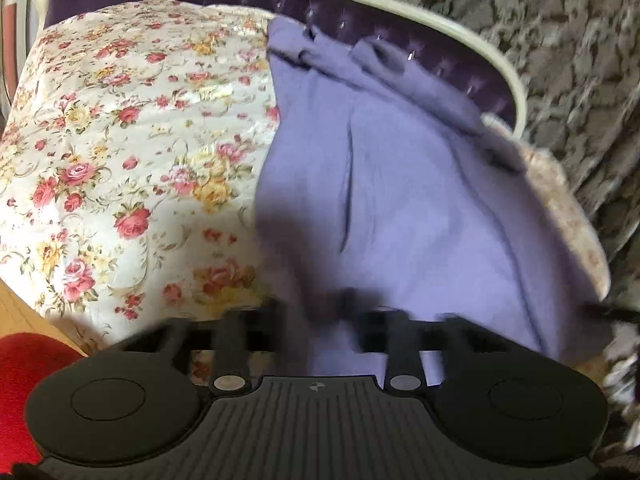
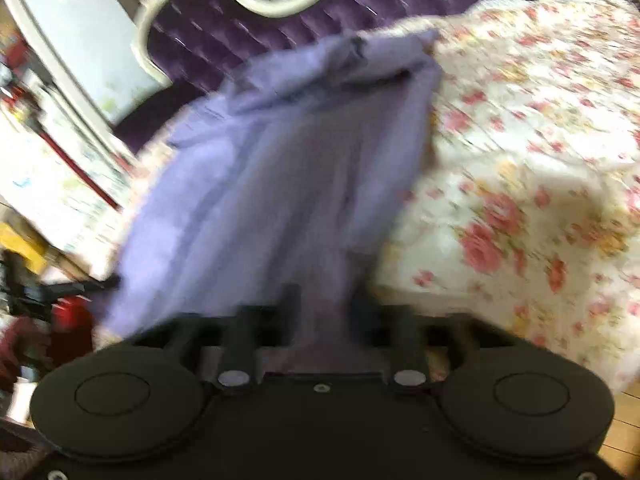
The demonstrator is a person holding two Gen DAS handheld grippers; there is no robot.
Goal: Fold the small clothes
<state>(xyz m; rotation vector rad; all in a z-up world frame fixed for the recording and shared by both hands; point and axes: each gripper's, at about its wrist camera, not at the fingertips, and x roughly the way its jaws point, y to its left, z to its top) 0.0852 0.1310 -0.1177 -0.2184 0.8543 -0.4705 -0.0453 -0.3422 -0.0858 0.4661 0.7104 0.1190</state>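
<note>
A lavender garment lies lengthwise on a floral bedspread, its far end bunched against the headboard. My left gripper is at the garment's near edge, its dark fingers close together with the purple cloth pinched between them. In the right wrist view the same garment runs from the headboard down to my right gripper. Its fingers also stand narrow, with cloth gathered between them. Both views are blurred near the fingertips.
A tufted purple headboard with a cream frame stands behind the bed, with patterned wallpaper beyond it. A red cloth shows at the lower left. A white cabinet and clutter stand left of the bed. Wooden floor lies at the right.
</note>
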